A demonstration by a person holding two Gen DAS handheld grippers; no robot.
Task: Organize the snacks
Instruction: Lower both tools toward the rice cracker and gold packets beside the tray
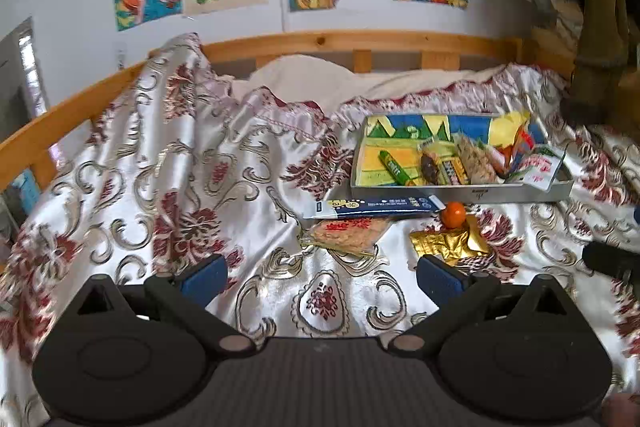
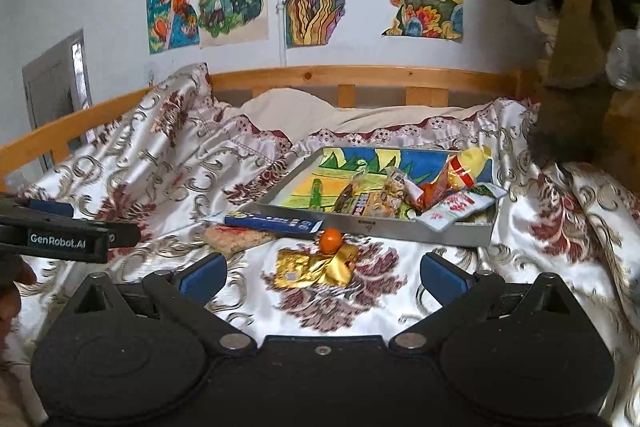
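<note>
Left gripper (image 1: 322,277) spread, empty | right gripper (image 2: 323,273) spread, empty above gold packet (image 2: 314,267) | orange (image 2: 331,240) beside tray (image 2: 372,225) of snacks

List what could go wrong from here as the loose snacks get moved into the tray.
1. The orange fruit is round and lies on slick, wrinkled bedspread; a nudge may roll it off.
2. The gold packet touches the fruit, so grabbing it could knock the fruit away.
3. The tray sits on soft bedding with its right end piled high; pressing on it might tip it and spill the snacks.

open tongs (image 1: 322,273), snack tray (image 1: 460,192), orange (image 1: 454,214)
</note>
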